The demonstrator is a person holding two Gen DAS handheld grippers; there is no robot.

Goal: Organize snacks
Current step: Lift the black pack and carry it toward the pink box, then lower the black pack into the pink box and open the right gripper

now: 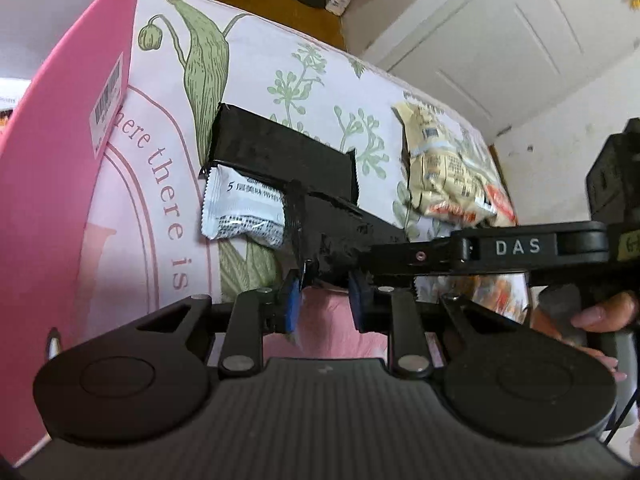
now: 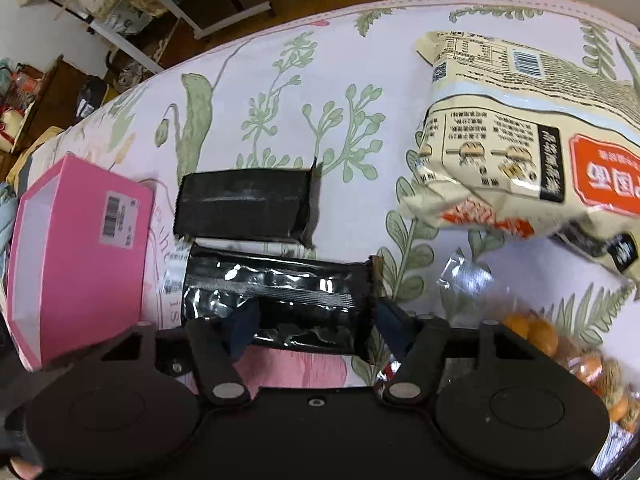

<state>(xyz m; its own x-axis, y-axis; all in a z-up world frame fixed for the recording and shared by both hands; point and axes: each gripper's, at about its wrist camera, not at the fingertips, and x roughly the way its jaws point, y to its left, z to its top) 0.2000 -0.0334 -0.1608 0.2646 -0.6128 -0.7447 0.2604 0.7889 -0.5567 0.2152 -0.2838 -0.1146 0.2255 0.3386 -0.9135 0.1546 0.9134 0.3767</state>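
The glossy black snack packet lies on the floral cloth right at your fingertips. Your right gripper straddles it, though I can't tell whether its pads press, and your left gripper is drawn tight with the packet's edge at its tips. Just beyond lie a white packet and a second black packet, with the pink box to their left and the cream bag farther right

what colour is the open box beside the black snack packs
Pink, with a white inside; the box shows best in the right wrist view.
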